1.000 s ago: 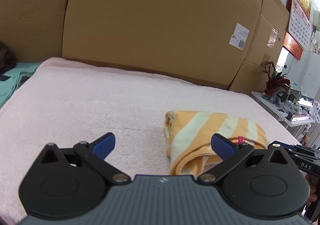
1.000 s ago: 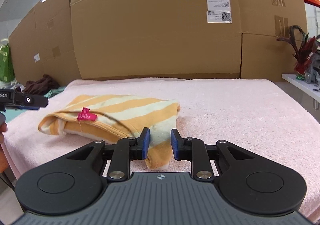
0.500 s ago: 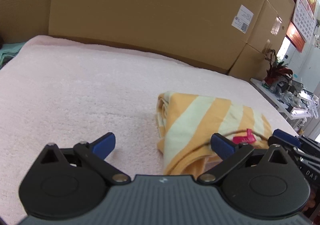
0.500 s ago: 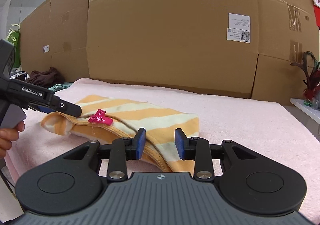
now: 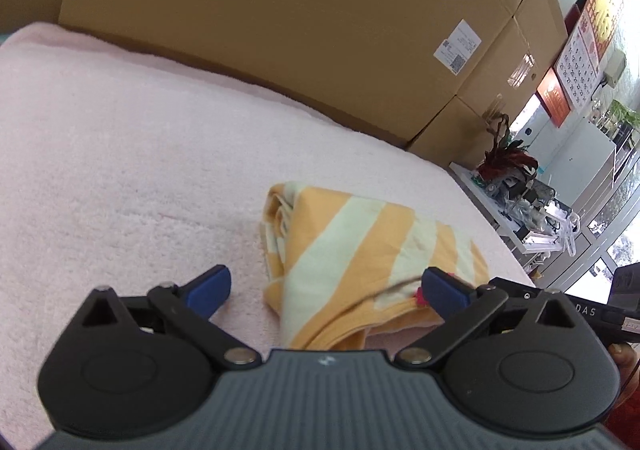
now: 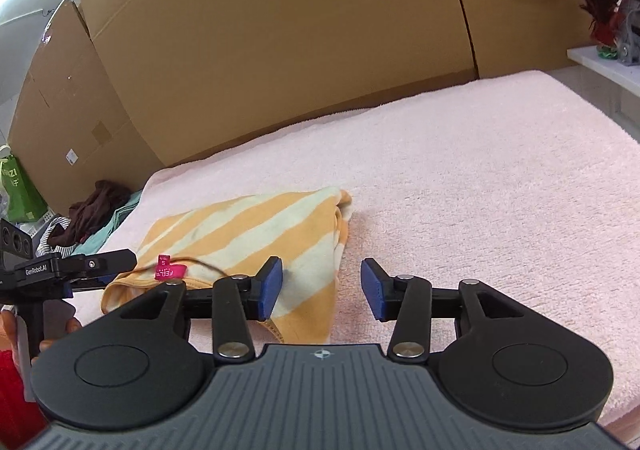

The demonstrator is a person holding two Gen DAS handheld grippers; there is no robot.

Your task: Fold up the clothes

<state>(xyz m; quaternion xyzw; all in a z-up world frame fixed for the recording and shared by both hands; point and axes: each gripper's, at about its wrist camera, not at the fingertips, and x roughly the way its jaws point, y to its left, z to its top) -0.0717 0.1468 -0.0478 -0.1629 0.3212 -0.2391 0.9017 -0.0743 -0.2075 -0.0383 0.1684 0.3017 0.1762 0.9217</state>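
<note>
A folded orange and cream striped garment [image 5: 360,242] [image 6: 256,226] lies on the pink towel-covered table [image 5: 120,154] [image 6: 480,170], near its front edge. A pink label [image 6: 170,272] sticks out at its near fold. My left gripper [image 5: 326,288] is open, its blue pads either side of the garment's near corner, nothing pinched. My right gripper [image 6: 322,288] is open too, over the garment's right edge, left pad above the cloth. The left gripper's tip [image 6: 116,260] shows in the right wrist view beside the label. The right gripper's body [image 5: 580,308] shows at the left view's right edge.
Large cardboard boxes [image 5: 300,30] [image 6: 280,50] wall off the back of the table. A pile of dark and teal clothes [image 6: 96,218] lies off the table's left end. A white shelf with a red plant [image 5: 508,166] [image 6: 604,6] stands to the right.
The right gripper has opened from nearly shut and let go of the garment's edge. Both cameras have tilted, and the garment now lies flat on the table.
</note>
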